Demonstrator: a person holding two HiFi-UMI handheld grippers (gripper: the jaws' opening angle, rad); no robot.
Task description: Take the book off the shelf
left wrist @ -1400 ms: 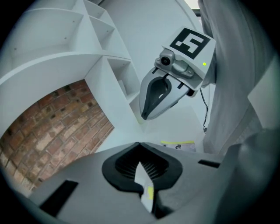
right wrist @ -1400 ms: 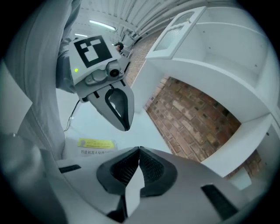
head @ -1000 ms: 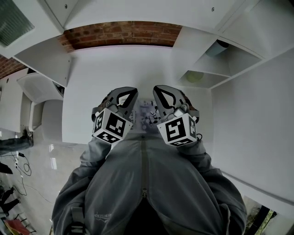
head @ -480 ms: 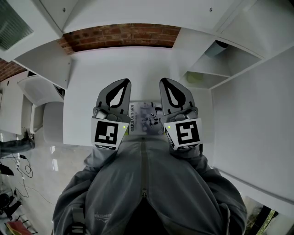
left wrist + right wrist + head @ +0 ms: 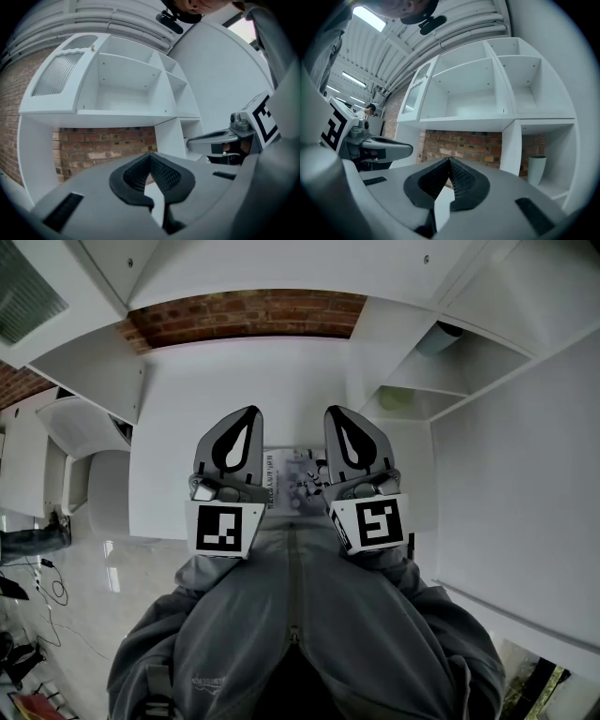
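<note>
Left claw (image 5: 246, 420), right claw (image 5: 339, 420): both clenched, empty, side by side over the table (image 5: 187, 409). Book (image 5: 295, 479): flat on table, between them.

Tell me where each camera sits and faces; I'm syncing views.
Head view: on the head, looking down at desk, book, left gripper, right gripper, jacket.
Left gripper view: on the left gripper, facing shelves; own shut jaws, right gripper at right.
Right gripper view: on the right gripper, facing shelves; own shut jaws, left gripper at left.
Shared: brick wall.
</note>
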